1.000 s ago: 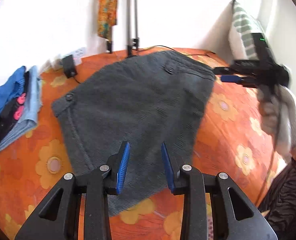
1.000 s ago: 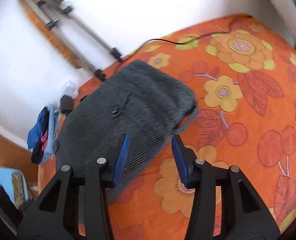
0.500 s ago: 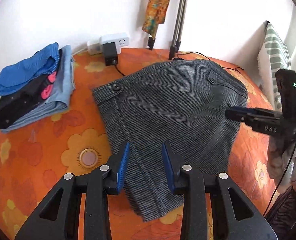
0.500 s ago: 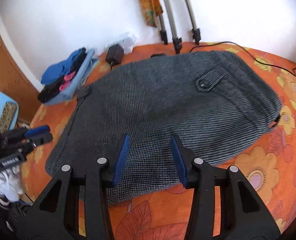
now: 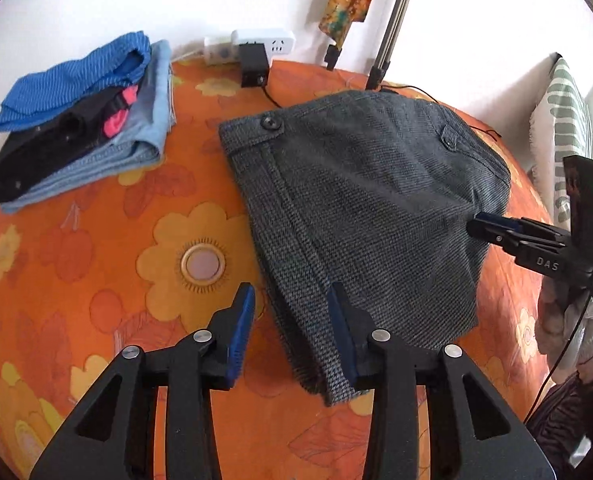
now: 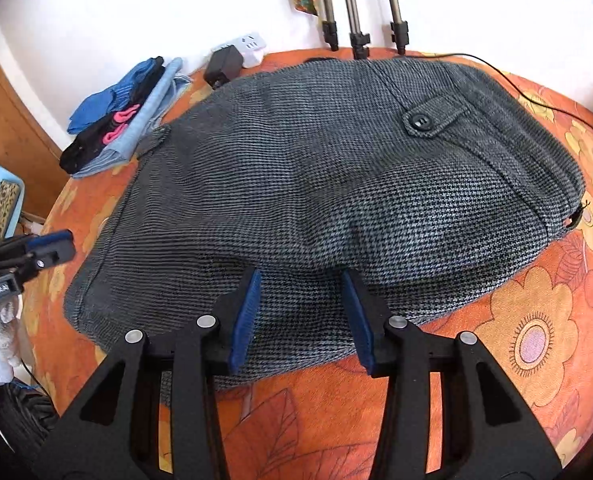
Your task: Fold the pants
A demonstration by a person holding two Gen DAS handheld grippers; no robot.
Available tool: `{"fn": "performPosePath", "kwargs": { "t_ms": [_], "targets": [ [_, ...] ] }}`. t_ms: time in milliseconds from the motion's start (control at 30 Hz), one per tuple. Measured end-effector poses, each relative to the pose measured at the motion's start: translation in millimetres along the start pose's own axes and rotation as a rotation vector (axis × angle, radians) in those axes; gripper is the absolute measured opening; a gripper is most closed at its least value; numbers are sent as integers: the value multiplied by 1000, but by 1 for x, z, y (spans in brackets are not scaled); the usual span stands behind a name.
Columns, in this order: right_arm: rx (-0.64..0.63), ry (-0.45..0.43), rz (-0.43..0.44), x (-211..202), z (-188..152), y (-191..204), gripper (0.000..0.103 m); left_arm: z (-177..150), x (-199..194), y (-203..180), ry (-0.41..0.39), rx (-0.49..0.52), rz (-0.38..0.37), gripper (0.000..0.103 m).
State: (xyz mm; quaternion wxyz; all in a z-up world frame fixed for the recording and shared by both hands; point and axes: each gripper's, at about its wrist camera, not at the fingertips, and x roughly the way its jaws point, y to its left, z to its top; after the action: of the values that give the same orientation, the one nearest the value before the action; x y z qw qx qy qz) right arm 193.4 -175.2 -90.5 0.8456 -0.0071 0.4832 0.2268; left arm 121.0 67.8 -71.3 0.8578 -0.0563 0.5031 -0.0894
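The grey houndstooth pants (image 5: 360, 208) lie folded flat on the orange flowered bedspread (image 5: 96, 264); they also fill the right wrist view (image 6: 336, 184). My left gripper (image 5: 292, 300) is open and empty, low over the pants' near left corner, its right finger above the cloth. My right gripper (image 6: 302, 284) is open and empty over the pants' near edge. In the left wrist view the right gripper (image 5: 492, 226) hovers at the pants' right edge. In the right wrist view the left gripper (image 6: 44, 248) sits at the left edge.
A stack of folded clothes (image 5: 80, 120) lies at the back left, also in the right wrist view (image 6: 124, 120). A power strip with a black adapter (image 5: 252, 56) and tripod legs (image 5: 388, 40) stand by the wall. A striped pillow (image 5: 564, 128) is at the right.
Both grippers have swung around and settled over the pants' near edges, left gripper shifting left toward the corner. Both stay open. The pants have not moved in the last half second.
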Motion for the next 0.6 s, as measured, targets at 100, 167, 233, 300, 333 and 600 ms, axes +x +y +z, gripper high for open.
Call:
{"fn": "performPosePath", "kwargs": {
  "t_ms": [100,167,233,300,333,600],
  "targets": [
    [-50,-16,20,-11,-3,17,45,-4,-1,3,4,-1,13,36],
    [-57,-29,20,-17,-5,24,45,-5,-2,5,2,-8,14,36],
    [-43,-49,6,-22,-3,24,45,-5,-4,3,-1,-5,16,36],
    [17,-68,-18,-25,0,12,48,-6,-7,1,-12,9,25,36],
    [69,-75,-25,-27,2,0,50,-6,-7,0,-13,15,26,36],
    [556,-118,-62,-37,1,-122,60,1,-13,-21,-46,78,27,36]
  ]
}}
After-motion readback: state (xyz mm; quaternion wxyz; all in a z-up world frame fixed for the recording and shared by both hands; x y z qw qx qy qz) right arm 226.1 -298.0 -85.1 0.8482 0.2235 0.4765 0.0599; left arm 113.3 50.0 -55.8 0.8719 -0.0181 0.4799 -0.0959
